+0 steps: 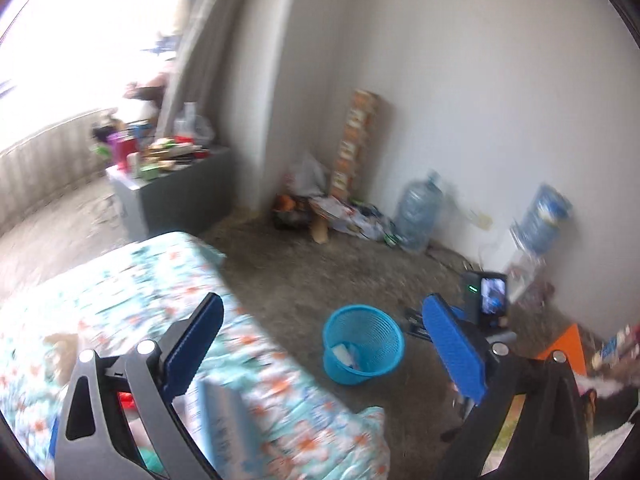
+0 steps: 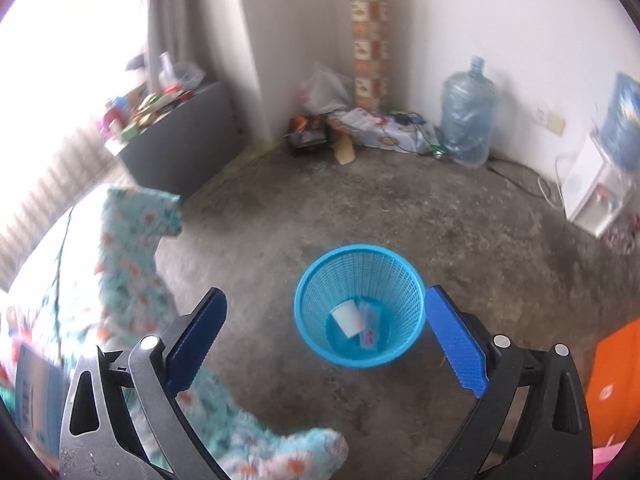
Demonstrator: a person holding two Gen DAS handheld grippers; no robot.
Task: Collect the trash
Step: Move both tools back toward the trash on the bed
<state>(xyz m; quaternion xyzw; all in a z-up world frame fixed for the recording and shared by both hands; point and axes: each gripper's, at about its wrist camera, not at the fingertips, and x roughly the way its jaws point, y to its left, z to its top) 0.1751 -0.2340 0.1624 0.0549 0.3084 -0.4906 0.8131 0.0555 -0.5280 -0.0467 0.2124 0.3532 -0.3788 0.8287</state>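
Note:
A blue mesh waste basket (image 2: 394,264) stands on the concrete floor; it also shows in the left wrist view (image 1: 384,322). Inside lie a white paper cup (image 2: 347,317) and a clear wrapper (image 2: 369,326). My right gripper (image 2: 326,332) is open and empty, above and just in front of the basket. My left gripper (image 1: 324,344) is open and empty, over the edge of a floral blanket (image 1: 132,280), to the left of the basket. A pale blue box (image 1: 224,416) lies on the blanket below the left gripper.
The floral blanket (image 2: 132,264) covers a bed at the left. A grey cabinet (image 2: 180,140) with clutter stands by the window. Water jugs (image 2: 466,120), bags and a patterned roll (image 2: 368,40) line the far wall. An orange item (image 2: 616,380) lies at the right.

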